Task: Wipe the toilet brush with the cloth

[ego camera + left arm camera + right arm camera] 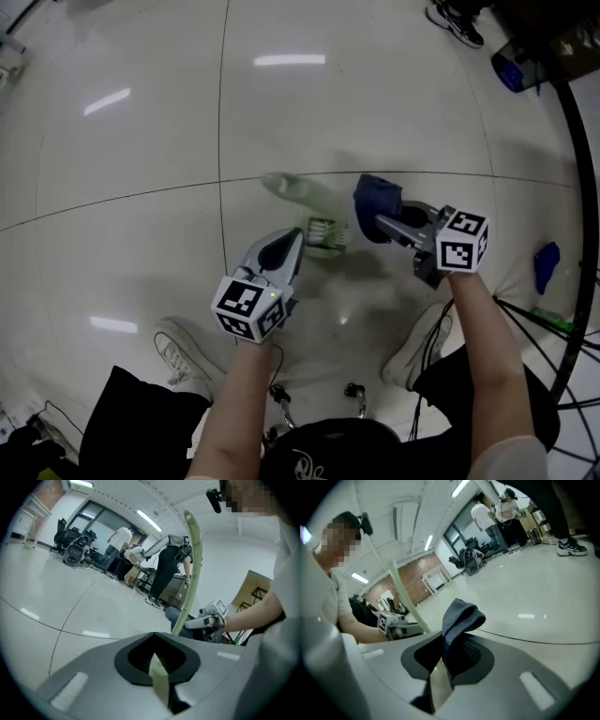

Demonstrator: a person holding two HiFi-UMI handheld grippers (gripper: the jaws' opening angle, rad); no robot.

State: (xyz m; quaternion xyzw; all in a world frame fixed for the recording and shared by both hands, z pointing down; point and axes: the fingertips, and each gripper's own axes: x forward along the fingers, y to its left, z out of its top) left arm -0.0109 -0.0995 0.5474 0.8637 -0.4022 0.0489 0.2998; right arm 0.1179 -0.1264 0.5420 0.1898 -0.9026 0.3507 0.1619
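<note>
My left gripper is shut on a pale green toilet brush. Its bristle head sits just past the jaws, and its long handle rises toward the head camera. In the head view the handle's top is a blurred green shape. My right gripper is shut on a dark blue cloth, which sticks out past the jaws as a bunched fold. The cloth hangs just right of the brush head, and I cannot tell whether they touch. Each gripper view shows the other gripper, the right gripper and the left gripper.
Glossy white tiled floor below. The person's white shoes stand under the grippers. At the right are black cables, a small blue object and a curved black tube. Other people stand far off among equipment.
</note>
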